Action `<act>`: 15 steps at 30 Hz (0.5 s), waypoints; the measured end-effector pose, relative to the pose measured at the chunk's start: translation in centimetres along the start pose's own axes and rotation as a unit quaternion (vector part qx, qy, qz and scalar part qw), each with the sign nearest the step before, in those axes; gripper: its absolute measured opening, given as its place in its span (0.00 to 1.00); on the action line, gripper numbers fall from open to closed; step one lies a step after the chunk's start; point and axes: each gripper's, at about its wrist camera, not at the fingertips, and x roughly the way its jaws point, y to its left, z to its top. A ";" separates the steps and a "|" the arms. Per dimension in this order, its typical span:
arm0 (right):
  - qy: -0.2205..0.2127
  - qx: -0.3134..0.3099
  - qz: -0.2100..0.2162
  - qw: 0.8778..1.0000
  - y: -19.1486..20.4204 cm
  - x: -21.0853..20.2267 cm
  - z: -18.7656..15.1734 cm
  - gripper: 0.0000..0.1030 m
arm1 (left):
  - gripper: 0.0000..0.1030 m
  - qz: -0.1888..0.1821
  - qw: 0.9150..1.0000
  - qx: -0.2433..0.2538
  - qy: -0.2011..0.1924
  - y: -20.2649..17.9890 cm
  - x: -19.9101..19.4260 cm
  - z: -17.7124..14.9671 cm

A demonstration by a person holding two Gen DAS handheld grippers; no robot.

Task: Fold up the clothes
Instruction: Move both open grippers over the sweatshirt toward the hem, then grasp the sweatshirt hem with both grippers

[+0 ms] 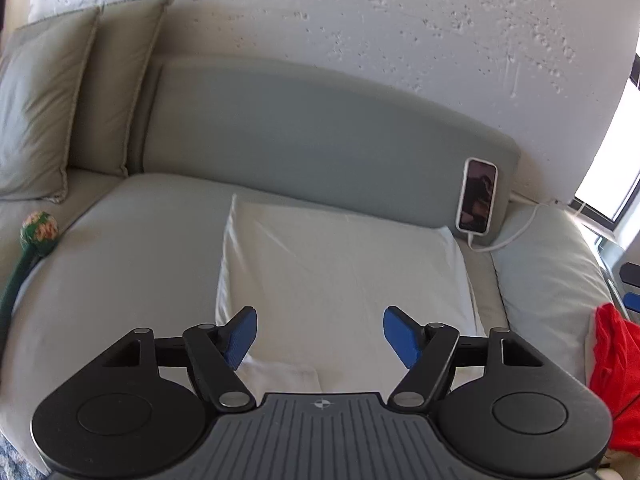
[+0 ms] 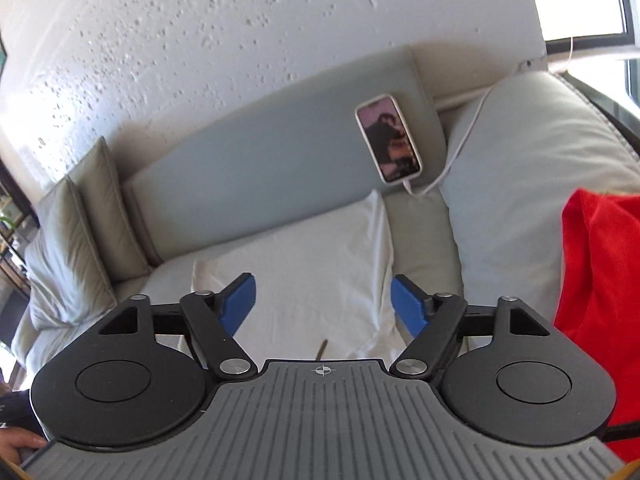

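Note:
A folded white garment (image 1: pixel 340 272) lies flat on the grey sofa seat (image 1: pixel 128 264), close to the backrest. In the left wrist view my left gripper (image 1: pixel 320 334) hovers above its near edge, blue pads wide apart and nothing between them. The same white garment (image 2: pixel 320 264) shows in the right wrist view under my right gripper (image 2: pixel 323 304), which is also open and empty. A red garment (image 2: pixel 600 280) is bunched on the sofa arm to the right; it appears again as a red garment (image 1: pixel 616 368) at the right edge of the left wrist view.
A phone (image 1: pixel 478 196) on a white charging cable leans against the backrest (image 1: pixel 320 140). Two beige cushions (image 1: pixel 60 100) stand at the sofa's left end, with a green knitted toy (image 1: pixel 38 232) beside them. A padded sofa arm (image 1: pixel 548 272) rises on the right. A hand (image 2: pixel 20 446) shows bottom left.

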 end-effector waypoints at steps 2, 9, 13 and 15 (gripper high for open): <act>-0.011 -0.011 -0.009 1.000 0.3 0.2 1.1 0.78 | 0.67 0.019 1.000 -0.008 0.002 0.3 0.8 1.0; 0.016 -0.010 -0.015 1.000 0.8 5.3 3.2 0.78 | 0.67 0.056 0.998 0.005 0.029 1.6 5.5 4.3; 0.038 -0.017 0.005 0.999 1.2 10.1 4.3 0.77 | 0.59 0.086 0.995 0.029 0.039 2.7 10.3 5.8; 0.035 0.007 0.038 0.999 0.3 13.3 4.5 0.71 | 0.52 0.071 0.997 0.023 0.033 3.6 13.0 5.9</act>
